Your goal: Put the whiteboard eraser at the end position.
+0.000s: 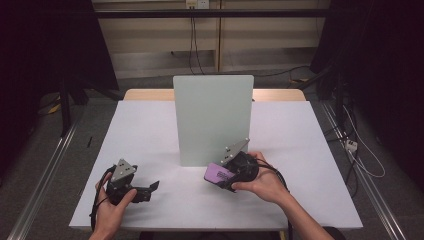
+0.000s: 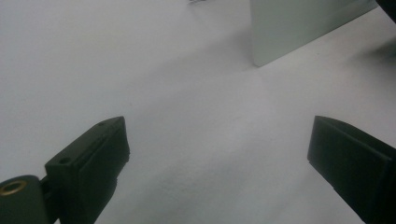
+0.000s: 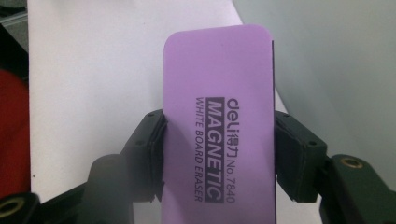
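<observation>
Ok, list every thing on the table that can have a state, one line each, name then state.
left gripper: open, nothing between its jaws, low over the table.
right gripper: shut on the eraser, one jaw on each long edge.
eraser: purple, held, printed face to the camera in the right gripper view.
whiteboard: standing upright on the table, surface blank.
table: white top, bare around the board.

Lab or test room, set up for recording. Tabletop (image 1: pixel 150 130): covered in plain white sheet, wooden edge showing at the far side. Whiteboard panel (image 1: pixel 213 117): stands upright at mid-table. Black curtains (image 1: pixel 45 45) either side. Metal rails (image 1: pixel 42 180) on grey floor. Loose cables (image 1: pixel 360 150) trail across floor; wall sockets (image 1: pixel 196 4) behind, cords hanging down.
</observation>
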